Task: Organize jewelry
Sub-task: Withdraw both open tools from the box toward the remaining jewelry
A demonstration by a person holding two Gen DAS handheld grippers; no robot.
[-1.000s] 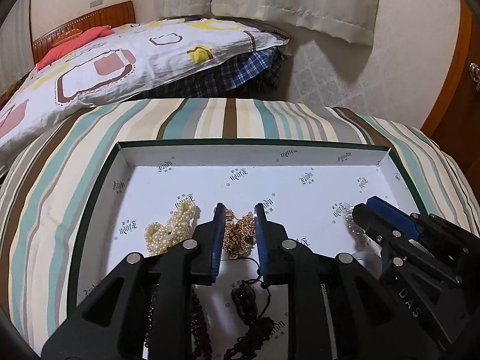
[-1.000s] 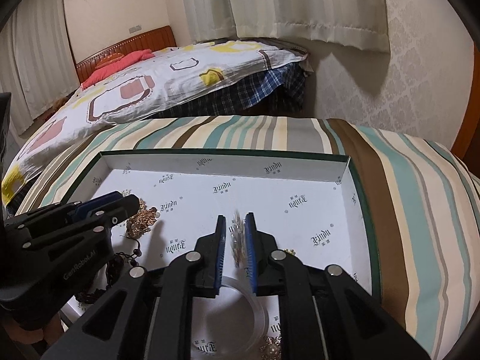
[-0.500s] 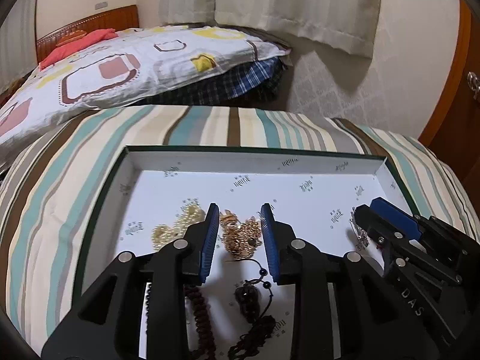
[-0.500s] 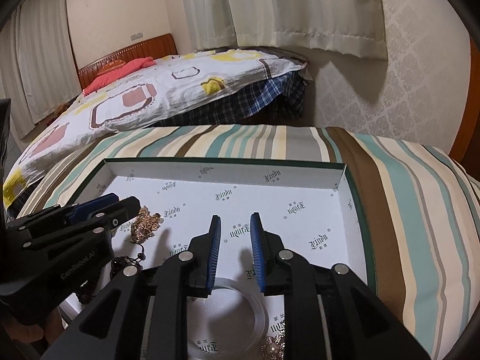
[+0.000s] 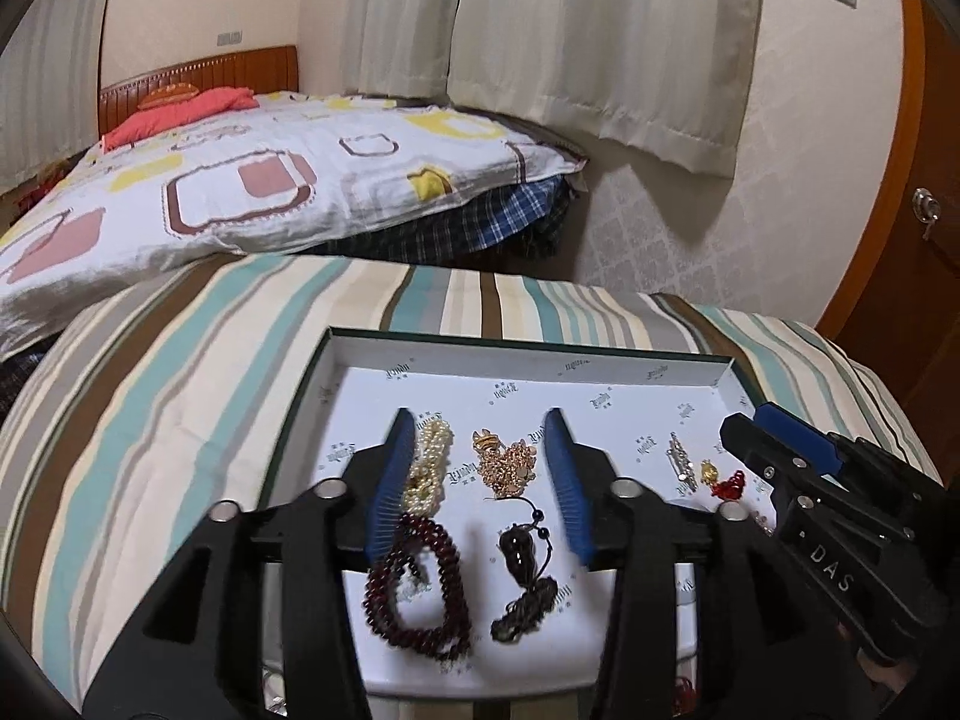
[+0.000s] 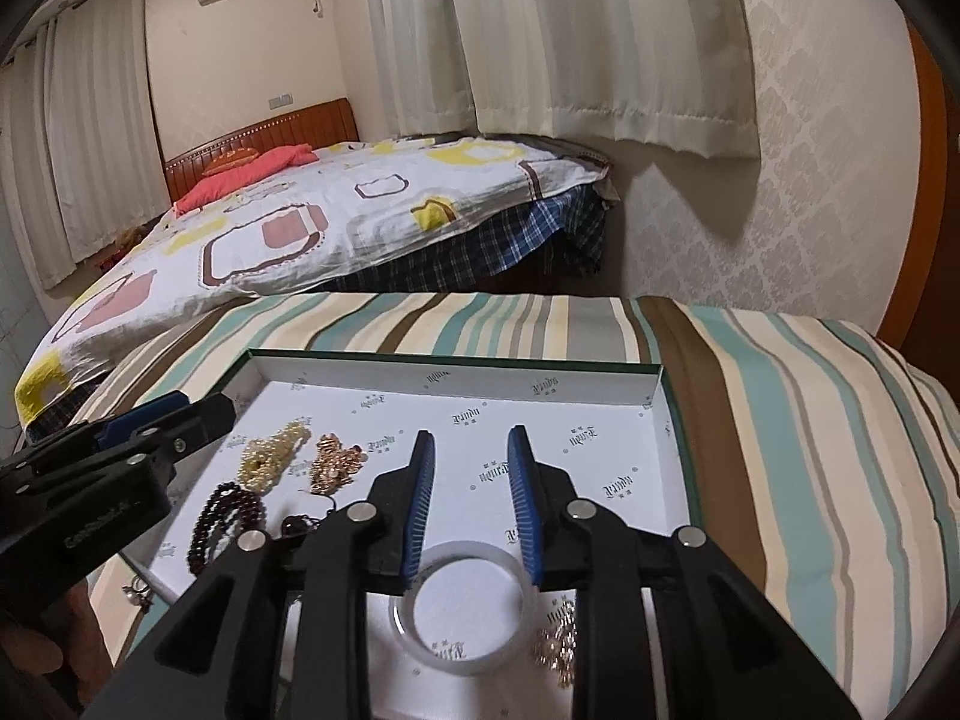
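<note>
Hovering over a shallow white box (image 5: 690, 373) on a striped bed cover (image 5: 180, 390), the left tool (image 5: 483, 438) has just been opening; its blue pads stand part way apart with nothing pressed between them. Nearest in its view lie a loop of dark red beads (image 5: 420, 594) and a dark pendant on a cord (image 5: 521, 552). Farther in, a pearl strand (image 5: 429, 462) sits just beside the left pad, and a gold chain heap (image 5: 507, 462) lies between the 2 pads, touching neither. To the right rest a silver pin (image 5: 681, 461), a small gold piece (image 5: 709, 471) and a red bit (image 5: 729, 486).

The right tool (image 6: 471, 441) has likewise just been opening, holding nothing. Closest in its view are a clear bangle (image 6: 462, 654) and a small gold cluster (image 6: 558, 651) on the box floor. Beyond the box stands a bed (image 6: 300, 216) with a patterned quilt.
</note>
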